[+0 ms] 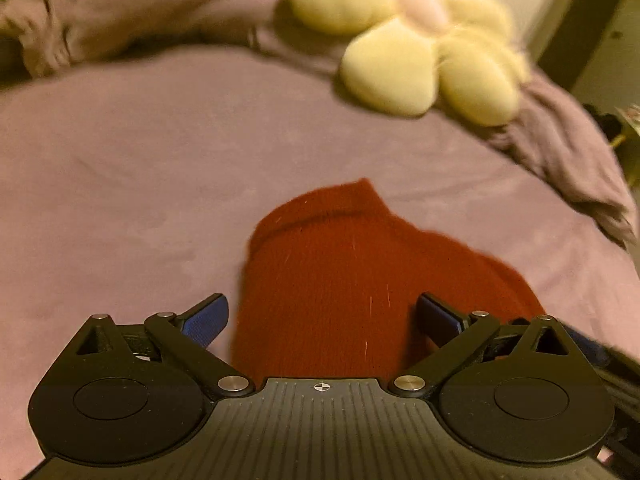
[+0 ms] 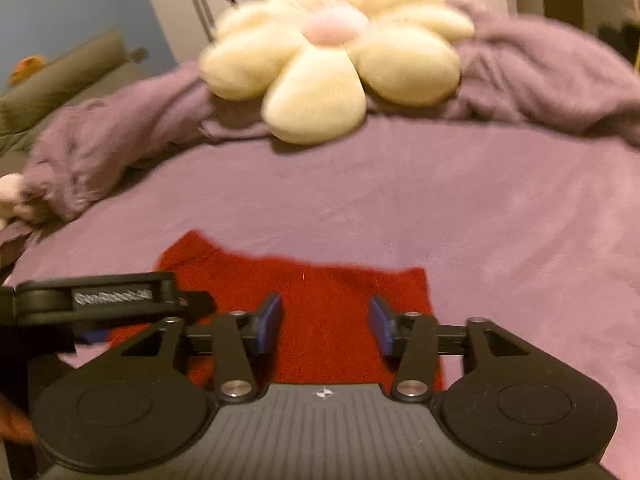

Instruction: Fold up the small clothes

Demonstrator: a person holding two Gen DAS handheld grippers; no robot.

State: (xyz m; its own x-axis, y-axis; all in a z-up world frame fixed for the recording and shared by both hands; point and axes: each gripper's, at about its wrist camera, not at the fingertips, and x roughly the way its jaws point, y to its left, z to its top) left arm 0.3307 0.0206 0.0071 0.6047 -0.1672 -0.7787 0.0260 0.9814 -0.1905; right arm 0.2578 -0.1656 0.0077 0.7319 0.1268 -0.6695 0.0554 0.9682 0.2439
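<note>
Red knit garment lies on the bed; both grippers' fingers apart, empty.

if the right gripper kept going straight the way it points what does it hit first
Most likely the red garment, which lies on the purple sheet directly ahead of the open right gripper; depth is unclear.

Purple-sheeted bed, red knit garment, flower pillow, rumpled blanket

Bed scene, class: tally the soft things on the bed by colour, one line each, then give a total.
Red: 1, the red knitted garment
Cream: 1, the flower-shaped cushion
Purple: 2, the bedsheet and the rumpled blanket
Total: 4
</note>
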